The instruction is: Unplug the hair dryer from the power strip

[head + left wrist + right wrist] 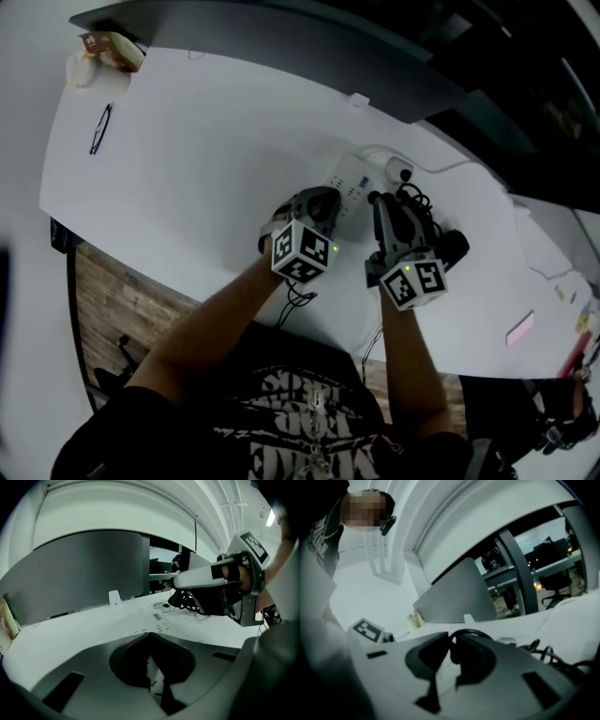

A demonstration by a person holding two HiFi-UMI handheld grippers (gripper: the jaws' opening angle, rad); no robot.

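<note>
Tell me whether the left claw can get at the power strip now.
Likely yes. The left claw, shut, is right over the near end of the power strip, nothing between; the right claw holds the black cord farther along.

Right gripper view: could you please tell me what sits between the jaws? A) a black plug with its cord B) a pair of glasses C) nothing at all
A: the right gripper is closed on a black plug, its cord looping up behind.

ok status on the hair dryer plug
Left gripper shut, down on power strip. Right gripper shut on black plug. Cord bunched beside.
</note>
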